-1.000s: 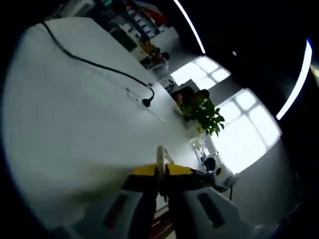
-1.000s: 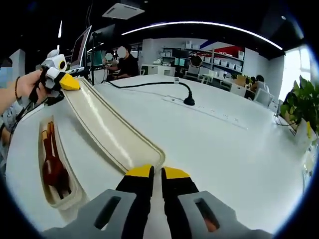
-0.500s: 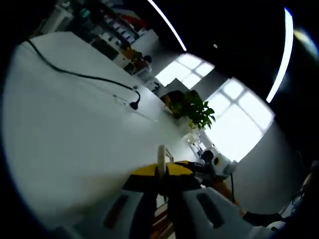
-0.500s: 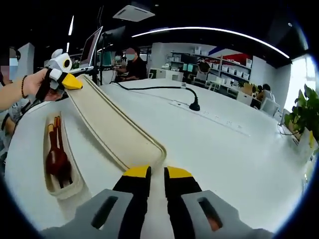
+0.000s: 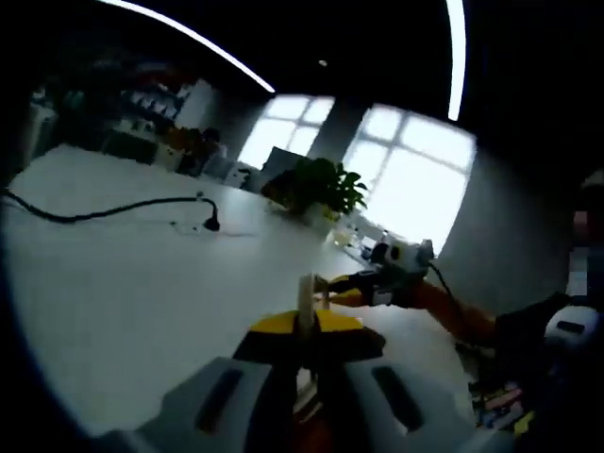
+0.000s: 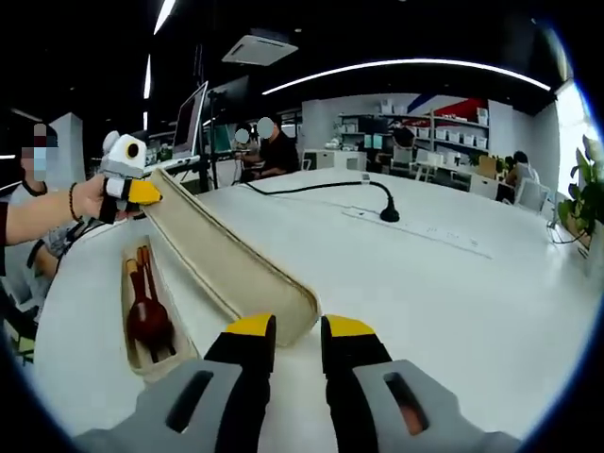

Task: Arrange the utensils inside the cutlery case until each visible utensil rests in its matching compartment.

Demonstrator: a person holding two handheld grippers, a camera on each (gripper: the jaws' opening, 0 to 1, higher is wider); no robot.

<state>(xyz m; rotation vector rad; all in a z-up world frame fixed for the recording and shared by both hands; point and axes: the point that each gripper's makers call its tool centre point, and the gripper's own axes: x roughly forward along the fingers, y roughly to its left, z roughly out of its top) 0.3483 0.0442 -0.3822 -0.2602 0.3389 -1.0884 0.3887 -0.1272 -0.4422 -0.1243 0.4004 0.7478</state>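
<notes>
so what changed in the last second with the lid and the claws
The right claw opened: its jaws, nearly shut a second ago, now stand apart, just off the near end of the case lid. The left claw stays clamped on the lid's far end, holding it raised. Both views swung, which is camera motion. The case tray and the dark wooden utensils lie where they were.
</notes>
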